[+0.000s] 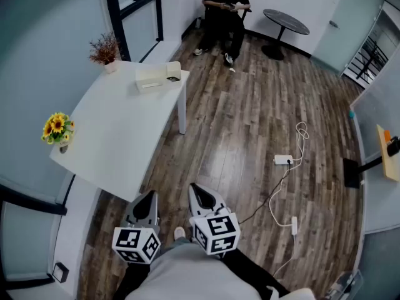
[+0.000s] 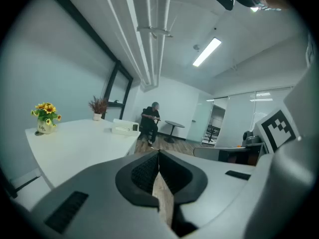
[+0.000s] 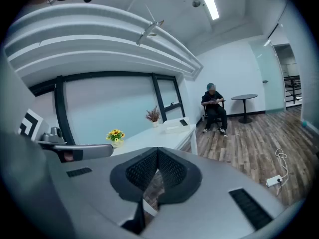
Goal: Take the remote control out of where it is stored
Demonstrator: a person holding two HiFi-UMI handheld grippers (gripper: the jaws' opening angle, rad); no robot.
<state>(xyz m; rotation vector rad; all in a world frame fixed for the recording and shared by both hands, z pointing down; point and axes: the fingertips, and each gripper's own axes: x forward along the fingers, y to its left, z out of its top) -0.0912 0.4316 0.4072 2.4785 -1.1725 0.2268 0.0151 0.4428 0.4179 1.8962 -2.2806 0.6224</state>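
A white storage box [image 1: 156, 77] sits at the far end of the white table [image 1: 119, 136]; a small dark item [image 1: 173, 78] rests on its right end, too small to identify as the remote. The box also appears in the left gripper view [image 2: 124, 128] and the right gripper view [image 3: 175, 127]. My left gripper [image 1: 149, 196] and right gripper [image 1: 195, 189] hang low near my body, over the wood floor in front of the table's near corner, far from the box. Both are shut with nothing held, the left gripper [image 2: 159, 153] and right gripper [image 3: 158, 151] each with pads meeting.
A sunflower pot [image 1: 57, 129] stands on the table's left edge, a dried plant pot [image 1: 105, 50] at its far corner. A person [image 1: 226, 8] sits by a round dark table [image 1: 285, 22]. A power strip [image 1: 283, 160] with cable lies on the floor at right.
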